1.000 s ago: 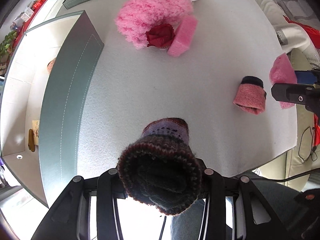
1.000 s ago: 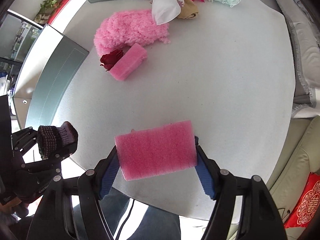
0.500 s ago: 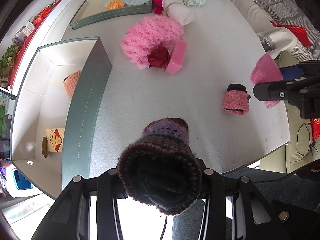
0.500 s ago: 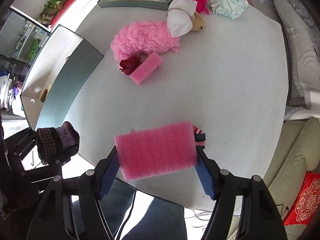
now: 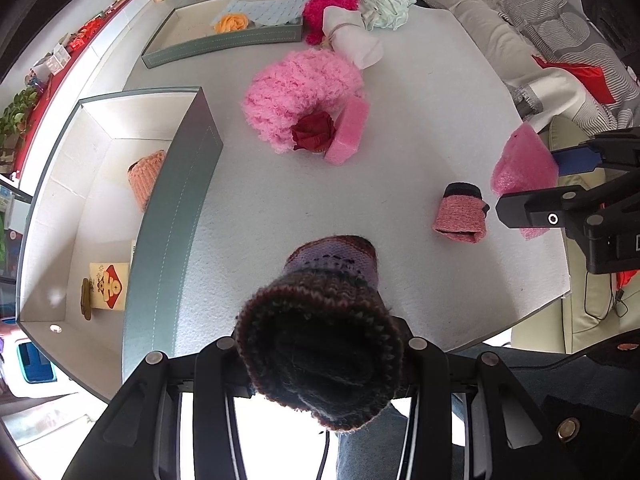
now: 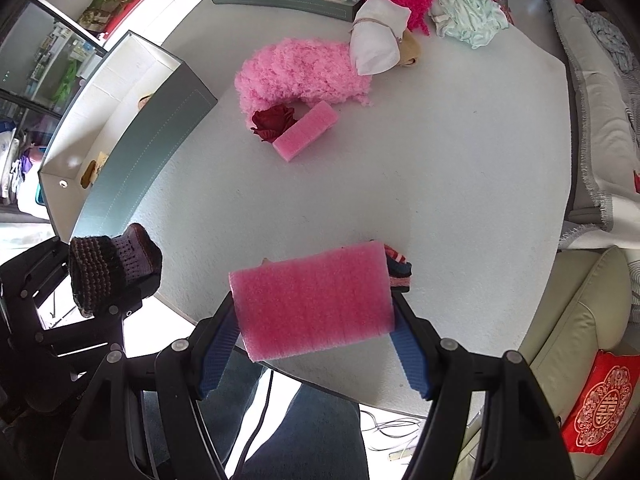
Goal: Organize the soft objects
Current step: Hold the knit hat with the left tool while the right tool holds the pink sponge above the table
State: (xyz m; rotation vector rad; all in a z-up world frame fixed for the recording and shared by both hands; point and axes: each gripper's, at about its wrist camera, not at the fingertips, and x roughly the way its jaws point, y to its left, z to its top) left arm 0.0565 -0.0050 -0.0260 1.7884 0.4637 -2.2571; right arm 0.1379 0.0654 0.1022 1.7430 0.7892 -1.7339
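My left gripper (image 5: 320,356) is shut on a dark brown and purple knitted cuff (image 5: 320,344), held above the table's near edge; it also shows in the right wrist view (image 6: 108,272). My right gripper (image 6: 316,304) is shut on a pink foam sponge (image 6: 312,300), held above the near right part of the table; the sponge shows in the left wrist view (image 5: 524,168). A pink knitted cuff (image 5: 460,216) lies on the white table (image 5: 400,100) under the right gripper. A fluffy pink cloth (image 5: 296,92), a red fabric rose (image 5: 314,132) and a second pink sponge (image 5: 348,132) lie mid-table.
An open grey box (image 5: 172,200) at the left holds an orange knitted piece (image 5: 146,176) and a small card (image 5: 108,286). A shallow grey tray (image 5: 224,44) at the back holds an orange flower and blue cloth. A white pouch (image 5: 352,40), magenta fluff (image 5: 328,8) and mint cloth (image 5: 384,0) lie behind.
Both grippers have risen and pulled back from the table with their loads still held. More of the grey box and the back tray has come into view.
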